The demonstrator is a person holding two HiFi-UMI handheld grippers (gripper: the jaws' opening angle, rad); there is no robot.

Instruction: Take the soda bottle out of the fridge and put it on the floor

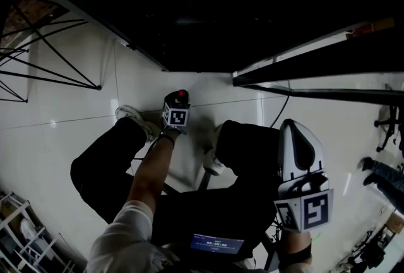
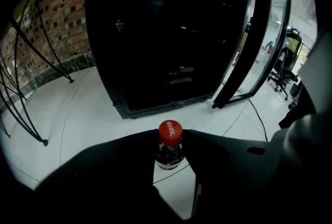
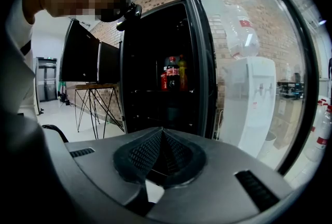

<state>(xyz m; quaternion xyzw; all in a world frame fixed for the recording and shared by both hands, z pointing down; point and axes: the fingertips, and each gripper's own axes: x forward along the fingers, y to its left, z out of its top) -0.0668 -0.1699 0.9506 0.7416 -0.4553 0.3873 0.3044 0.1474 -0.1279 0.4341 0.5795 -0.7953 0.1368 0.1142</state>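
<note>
Far left of the left jaws: a wire-legged stand [image 2: 31, 67] on the white floor [image 2: 88, 114], well apart from the work.

Left gripper [image 2: 170, 138]: pointing steeply down, held by a crouching person. Jaws closed on the neck of the soda bottle [image 2: 170, 154], one pad on either side, pinching just under the red cap [image 2: 170, 131]. So the bottle is out of the fridge [image 2: 171, 31], which stands open and dark beyond the jaw tips. The bottle hangs upright, low over the tiles. Its body is hidden below the jaws, so I cannot tell whether the base touches the floor.

Handling, my guess: smooth plastic, slippery on the shoulder and soft in the body if squeezed. The neck is the stiff part, and the ring under the cap gives the pads a ledge, so the present hold looks the right one. If full, it will be heavy for a neck pinch and could swing. Tall and narrow, so likely to topple unless let go with the base flat.

Right of the left jaws: the glass door [image 2: 259, 36], swung wide.

Right gripper [image 3: 162, 135]: idle at the person's side, jaws shut together, nothing between them. Ahead of its tips are more bottles [image 3: 172, 73] on a fridge shelf. Right of them is a water cooler [image 3: 250, 98].
</note>
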